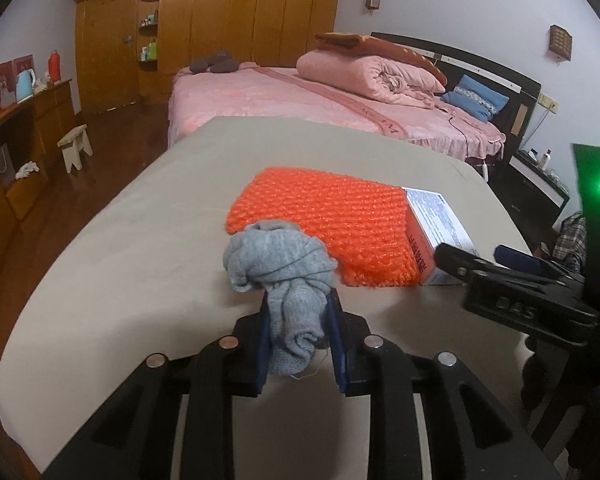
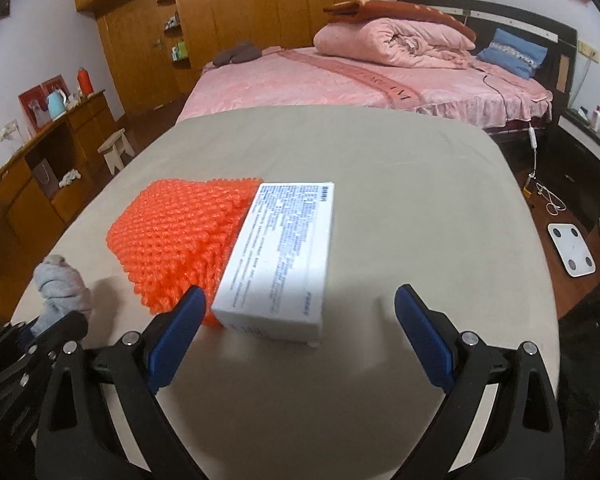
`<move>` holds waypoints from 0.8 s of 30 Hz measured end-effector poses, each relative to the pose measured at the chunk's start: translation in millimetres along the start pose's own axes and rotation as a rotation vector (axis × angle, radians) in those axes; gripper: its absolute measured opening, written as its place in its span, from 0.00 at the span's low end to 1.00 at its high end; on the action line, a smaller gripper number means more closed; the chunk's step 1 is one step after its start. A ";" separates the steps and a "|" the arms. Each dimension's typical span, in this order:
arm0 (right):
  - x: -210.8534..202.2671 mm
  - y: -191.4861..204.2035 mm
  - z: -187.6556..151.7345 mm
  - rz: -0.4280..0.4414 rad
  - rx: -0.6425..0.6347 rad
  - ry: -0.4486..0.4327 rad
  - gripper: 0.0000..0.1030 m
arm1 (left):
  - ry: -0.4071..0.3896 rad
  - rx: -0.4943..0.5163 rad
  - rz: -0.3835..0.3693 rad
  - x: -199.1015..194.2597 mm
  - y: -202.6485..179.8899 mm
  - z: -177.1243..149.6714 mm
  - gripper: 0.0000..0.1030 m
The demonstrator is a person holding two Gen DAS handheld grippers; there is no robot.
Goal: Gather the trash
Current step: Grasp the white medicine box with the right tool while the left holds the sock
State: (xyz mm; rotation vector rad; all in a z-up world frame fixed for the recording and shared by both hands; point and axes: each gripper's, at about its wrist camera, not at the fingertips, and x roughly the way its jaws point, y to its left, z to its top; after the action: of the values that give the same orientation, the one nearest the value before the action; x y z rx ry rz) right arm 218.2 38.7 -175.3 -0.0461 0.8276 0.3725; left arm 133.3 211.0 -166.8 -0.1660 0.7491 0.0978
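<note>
1. The left gripper (image 1: 300, 336) is clamped on a crumpled grey cloth (image 1: 278, 268); its blue pads (image 1: 262, 344) press the lower bunch of the fabric while the bigger wad bulges above them, clear of the bench (image 1: 120, 240).
2. The right gripper (image 2: 300, 340) stands wide and empty, one finger just beside the near corner of the orange knitted bag (image 2: 180, 240), the other out on bare cloth to the right.
3. The white printed box (image 2: 284, 256) lies between those fingers, its long side touching the bag's open end; the left wrist view shows it just at the bag's mouth.
4. The step in hand, as I judge it, is taking the box with the right gripper while the left carries the cloth.
5. To do it well, centre the fingers across the box's narrow width, not its length, and keep the left finger from snagging the knit.
6. Close on the flat side faces near the middle, so the box does not swivel out of the pads.
7. Keep the left grip firm: the cloth is soft and only part of it is pinched, so it could slip if the pads ease.
8. I cannot see any bin, so where the trash goes I cannot tell.
9. Count on the bench: one grey cloth, one white box, one orange bag.
10. Grippers: two, one full and one free.
</note>
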 end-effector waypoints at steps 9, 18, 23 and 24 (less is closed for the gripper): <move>-6.5 -19.3 -8.9 -0.079 0.057 0.026 0.90 | -0.033 0.018 0.009 -6.0 -3.6 -4.9 0.24; 13.0 -8.1 5.3 -0.028 0.000 0.050 0.78 | -0.049 -0.006 0.022 -9.0 -2.2 0.3 0.24; 20.6 -10.8 6.5 -0.008 0.021 0.087 0.57 | -0.053 -0.017 0.030 -11.5 -1.9 0.1 0.24; 18.4 -10.3 5.4 -0.003 0.016 0.090 0.57 | -0.054 -0.016 0.030 -12.1 -3.0 0.7 0.24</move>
State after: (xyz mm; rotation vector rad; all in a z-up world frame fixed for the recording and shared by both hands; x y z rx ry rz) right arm 236.8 35.6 -186.0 -0.0498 0.9193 0.3627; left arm 125.4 207.8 -157.6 -0.1668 0.6971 0.1363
